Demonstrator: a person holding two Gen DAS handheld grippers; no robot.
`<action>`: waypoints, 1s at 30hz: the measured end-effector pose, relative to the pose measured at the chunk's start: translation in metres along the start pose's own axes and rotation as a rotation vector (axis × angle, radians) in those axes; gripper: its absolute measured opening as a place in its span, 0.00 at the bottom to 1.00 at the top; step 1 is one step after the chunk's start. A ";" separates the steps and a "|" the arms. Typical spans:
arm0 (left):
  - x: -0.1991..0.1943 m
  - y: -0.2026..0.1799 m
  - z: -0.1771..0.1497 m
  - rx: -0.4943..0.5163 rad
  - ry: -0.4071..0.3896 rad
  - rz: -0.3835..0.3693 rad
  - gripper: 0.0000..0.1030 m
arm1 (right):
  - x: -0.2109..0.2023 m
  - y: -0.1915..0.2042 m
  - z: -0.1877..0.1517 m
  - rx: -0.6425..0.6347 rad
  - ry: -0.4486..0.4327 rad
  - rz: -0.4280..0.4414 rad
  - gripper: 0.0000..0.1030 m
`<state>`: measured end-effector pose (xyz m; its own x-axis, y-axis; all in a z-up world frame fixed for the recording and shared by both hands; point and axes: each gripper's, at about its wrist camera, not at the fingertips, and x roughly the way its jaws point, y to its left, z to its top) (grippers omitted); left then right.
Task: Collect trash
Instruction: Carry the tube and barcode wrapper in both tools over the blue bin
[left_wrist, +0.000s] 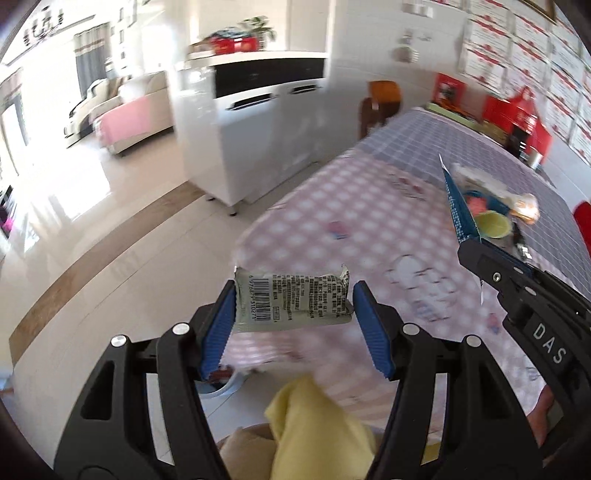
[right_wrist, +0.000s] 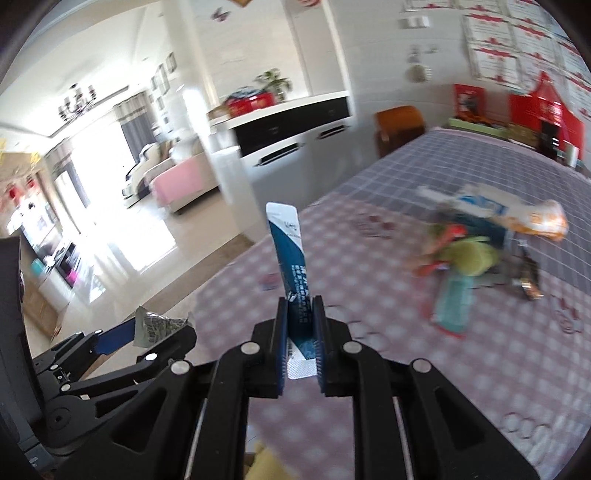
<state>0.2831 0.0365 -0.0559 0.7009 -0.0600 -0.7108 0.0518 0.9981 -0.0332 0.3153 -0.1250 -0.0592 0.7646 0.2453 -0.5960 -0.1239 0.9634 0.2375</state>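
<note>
My left gripper (left_wrist: 293, 295) is shut on a grey-green snack wrapper (left_wrist: 291, 301) with a barcode, held flat between the blue pads above the table's near edge. It also shows at the lower left of the right wrist view (right_wrist: 159, 326). My right gripper (right_wrist: 300, 317) is shut on a blue and white sachet (right_wrist: 291, 258) that stands upright between the pads. In the left wrist view the sachet (left_wrist: 458, 206) sticks up from the right gripper at the right. A pile of more trash (right_wrist: 476, 243) lies on the checked tablecloth (right_wrist: 369, 295) beyond.
A white trash bin (left_wrist: 221, 384) with wrappers inside shows on the floor below the left gripper, beside the table's edge. A yellow cloth (left_wrist: 317, 424) is under the gripper. A white cabinet (left_wrist: 255, 122), a wooden chair (left_wrist: 380, 103) and red boxes (left_wrist: 517, 114) stand beyond.
</note>
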 end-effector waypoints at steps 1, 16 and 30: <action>0.000 0.008 -0.002 -0.012 0.003 0.011 0.60 | 0.004 0.010 -0.001 -0.015 0.008 0.015 0.13; 0.013 0.133 -0.029 -0.191 0.089 0.162 0.64 | 0.062 0.131 -0.017 -0.182 0.121 0.165 0.13; 0.048 0.204 -0.052 -0.350 0.190 0.247 0.80 | 0.111 0.166 -0.033 -0.229 0.221 0.182 0.13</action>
<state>0.2905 0.2380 -0.1329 0.5177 0.1504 -0.8423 -0.3661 0.9287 -0.0592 0.3591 0.0655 -0.1115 0.5650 0.4080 -0.7171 -0.4027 0.8950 0.1920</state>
